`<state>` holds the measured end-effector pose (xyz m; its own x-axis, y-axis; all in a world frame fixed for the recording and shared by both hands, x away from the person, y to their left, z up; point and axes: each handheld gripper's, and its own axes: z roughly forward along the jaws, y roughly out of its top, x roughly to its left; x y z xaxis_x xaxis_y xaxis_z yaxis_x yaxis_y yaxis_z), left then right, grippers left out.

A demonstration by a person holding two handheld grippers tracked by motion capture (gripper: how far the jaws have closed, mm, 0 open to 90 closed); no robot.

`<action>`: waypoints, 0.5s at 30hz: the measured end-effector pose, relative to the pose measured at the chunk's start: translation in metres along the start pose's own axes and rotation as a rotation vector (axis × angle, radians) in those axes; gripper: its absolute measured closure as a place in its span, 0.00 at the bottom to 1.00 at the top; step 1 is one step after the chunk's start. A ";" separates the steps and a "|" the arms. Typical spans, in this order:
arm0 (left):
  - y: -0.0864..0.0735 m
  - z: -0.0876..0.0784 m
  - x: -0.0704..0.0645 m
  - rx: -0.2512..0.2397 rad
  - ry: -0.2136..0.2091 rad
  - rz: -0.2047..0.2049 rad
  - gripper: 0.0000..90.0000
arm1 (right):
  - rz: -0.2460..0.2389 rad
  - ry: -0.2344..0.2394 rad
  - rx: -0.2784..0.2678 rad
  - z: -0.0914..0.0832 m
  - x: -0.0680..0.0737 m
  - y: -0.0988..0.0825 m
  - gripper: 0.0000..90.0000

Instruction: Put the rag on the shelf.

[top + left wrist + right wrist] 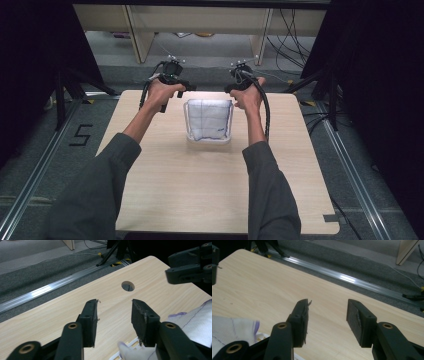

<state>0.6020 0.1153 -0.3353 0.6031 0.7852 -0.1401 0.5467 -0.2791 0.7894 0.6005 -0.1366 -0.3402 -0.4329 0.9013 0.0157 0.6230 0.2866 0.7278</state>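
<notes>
I see the wooden table with a clear basket at its middle, a white cloth folded inside — my left gripper and right gripper flank its far end, both jaws spread wide, holding nothing.

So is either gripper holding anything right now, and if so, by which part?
Nothing is held. The left gripper and the right gripper both have open jaws with bare table between them; the cloth in its white tray lies untouched.
</notes>
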 end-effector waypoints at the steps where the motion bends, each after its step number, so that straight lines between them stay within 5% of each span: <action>1: 0.000 -0.002 0.000 -0.010 -0.007 -0.008 0.56 | 0.011 -0.007 -0.019 -0.004 -0.002 -0.001 0.57; 15: -0.010 -0.029 -0.003 -0.042 -0.046 -0.021 0.45 | 0.026 0.010 -0.062 -0.042 -0.015 -0.014 0.50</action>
<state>0.5777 0.1319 -0.3256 0.6182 0.7642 -0.1839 0.5357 -0.2384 0.8101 0.5707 -0.1674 -0.3221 -0.4236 0.9049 0.0417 0.5929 0.2422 0.7680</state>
